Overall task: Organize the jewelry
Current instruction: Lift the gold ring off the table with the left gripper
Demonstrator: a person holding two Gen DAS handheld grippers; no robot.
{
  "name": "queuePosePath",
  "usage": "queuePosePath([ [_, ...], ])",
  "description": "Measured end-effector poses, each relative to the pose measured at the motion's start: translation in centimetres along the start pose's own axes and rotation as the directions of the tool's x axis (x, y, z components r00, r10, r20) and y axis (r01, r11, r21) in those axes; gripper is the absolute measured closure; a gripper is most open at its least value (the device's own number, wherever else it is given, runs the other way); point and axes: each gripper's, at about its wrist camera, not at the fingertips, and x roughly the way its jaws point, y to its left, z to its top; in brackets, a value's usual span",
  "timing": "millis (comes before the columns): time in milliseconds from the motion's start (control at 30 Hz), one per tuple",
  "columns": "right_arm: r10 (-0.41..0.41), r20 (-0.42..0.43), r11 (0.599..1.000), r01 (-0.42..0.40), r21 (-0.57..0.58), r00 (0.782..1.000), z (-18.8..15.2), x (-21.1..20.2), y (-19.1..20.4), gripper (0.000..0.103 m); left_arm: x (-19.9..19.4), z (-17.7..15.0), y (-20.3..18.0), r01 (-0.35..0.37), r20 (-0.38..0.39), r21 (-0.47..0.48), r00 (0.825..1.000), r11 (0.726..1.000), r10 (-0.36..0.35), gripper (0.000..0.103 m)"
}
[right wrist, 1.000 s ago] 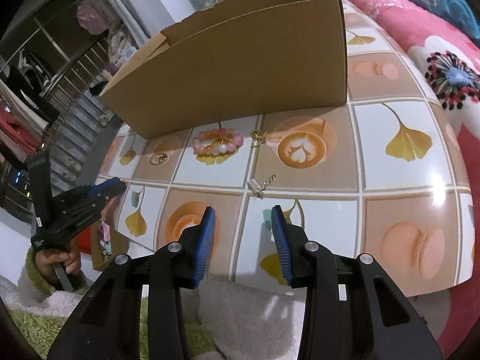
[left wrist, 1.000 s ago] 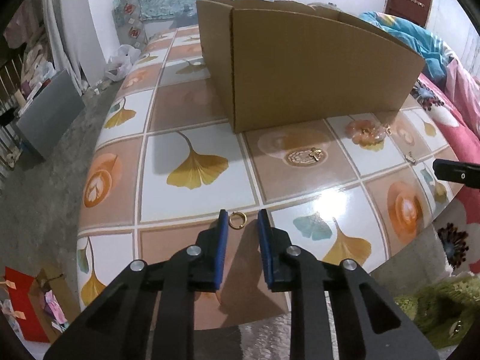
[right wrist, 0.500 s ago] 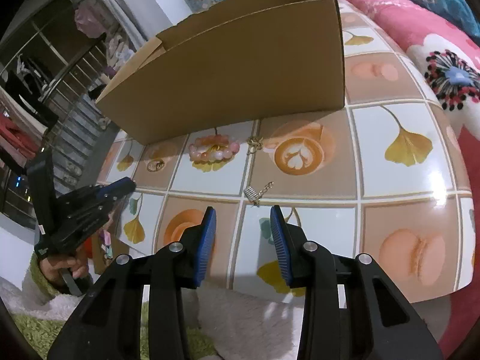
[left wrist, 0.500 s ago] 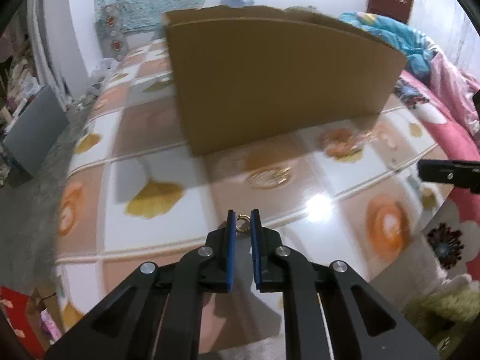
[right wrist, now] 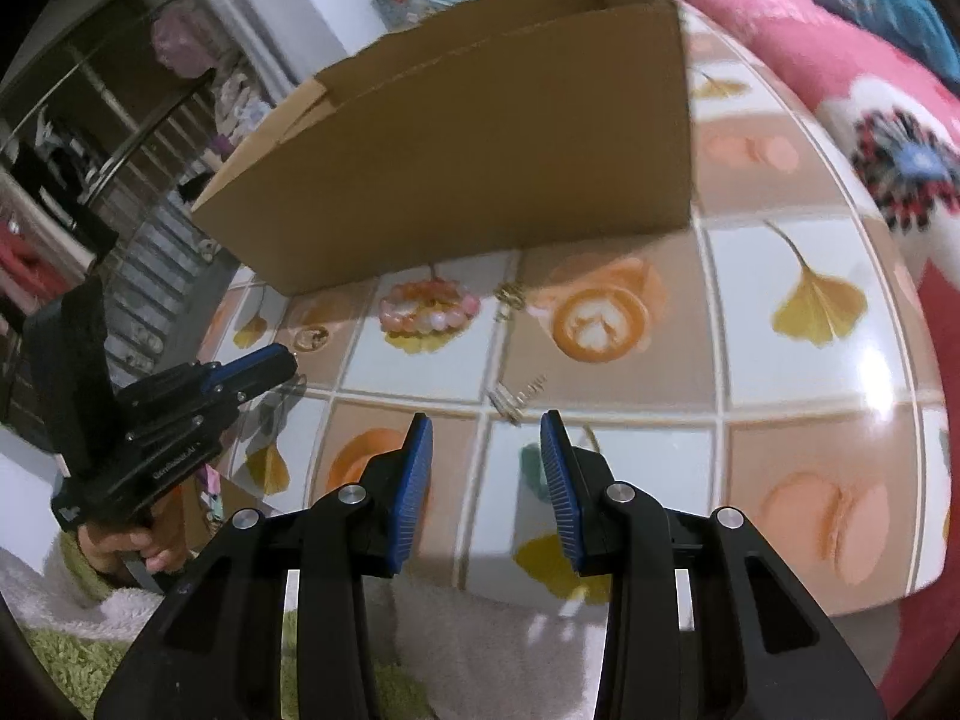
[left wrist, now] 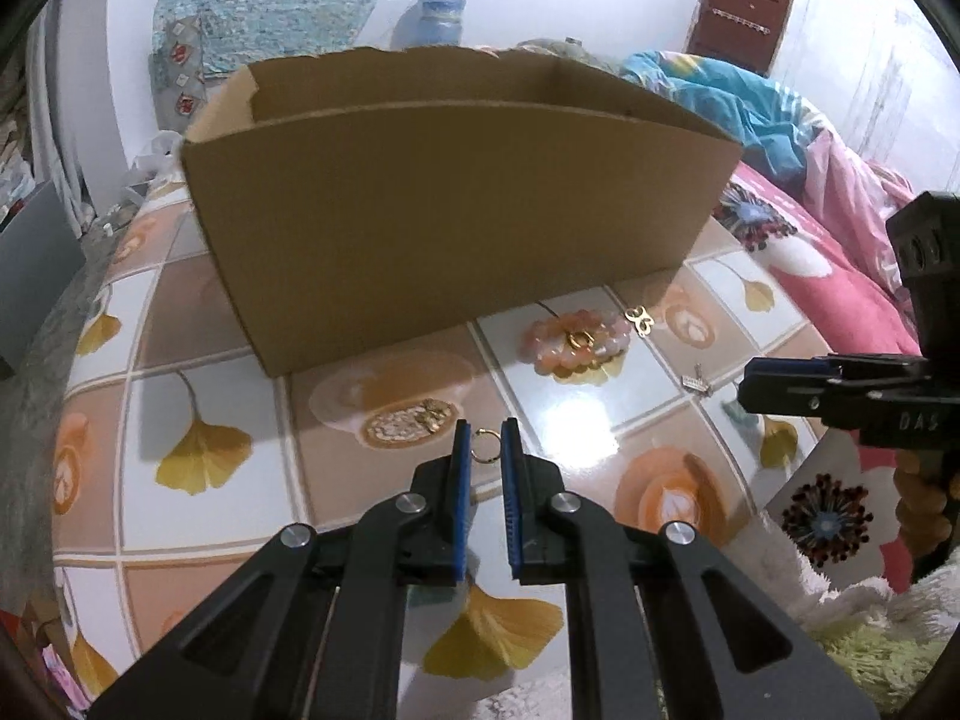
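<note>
Between the blue pads of the left gripper (left wrist: 485, 441), a small gold ring (left wrist: 483, 446) is pinched at the fingertips and held above the table (left wrist: 204, 312), whose glossy top is printed with ginkgo leaves and coffee cups. Just beyond the ring on the table lies a small gold piece (left wrist: 429, 417) on a round latte print; what kind of jewelry it is I cannot tell. Farther right, a pink beaded bracelet (left wrist: 579, 348) rests with a second gold ring (left wrist: 579, 339) on top of it, and a gold clasp-like charm (left wrist: 639, 317) lies just beside the bracelet. A small silver earring (right wrist: 513, 399) lies nearer the table's front edge, just ahead of the right gripper (right wrist: 486, 468), whose jaws stand apart with nothing between them. An open cardboard box (left wrist: 444, 204) stands on the table behind all the jewelry, its near wall close to the bracelet. A pink floral bedspread (right wrist: 840, 72) borders the table's far side.
</note>
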Motion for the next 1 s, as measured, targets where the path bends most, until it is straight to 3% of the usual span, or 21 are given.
queuePosePath([
  [200, 0.028, 0.049, 0.977, -0.017, -0.214, 0.998, 1.5, 2.0, 5.1, 0.068, -1.6, 0.2, 2.3, -0.053, 0.025, -0.059, 0.998, 0.997, 0.054, 0.094],
  [533, 0.035, 0.029, 0.897, -0.019, -0.441, 0.999, 2.3, 7.4, 10.9, 0.080, -2.7, -0.1, 5.5, -0.094, 0.030, -0.130, 0.995, 0.987, 0.098, 0.094],
  [633, 0.024, 0.015, 0.879, -0.014, -0.477, 1.000, 2.6, 8.3, 11.3, 0.084, -2.6, -0.1, 6.0, -0.089, 0.028, -0.139, 0.995, 0.986, 0.093, 0.094],
  [1000, -0.012, 0.009, 0.826, 0.015, -0.564, 1.000, 3.1, 9.1, 12.2, 0.085, -1.9, -0.1, 7.3, -0.064, 0.020, -0.163, 0.998, 0.984, 0.068, 0.094],
])
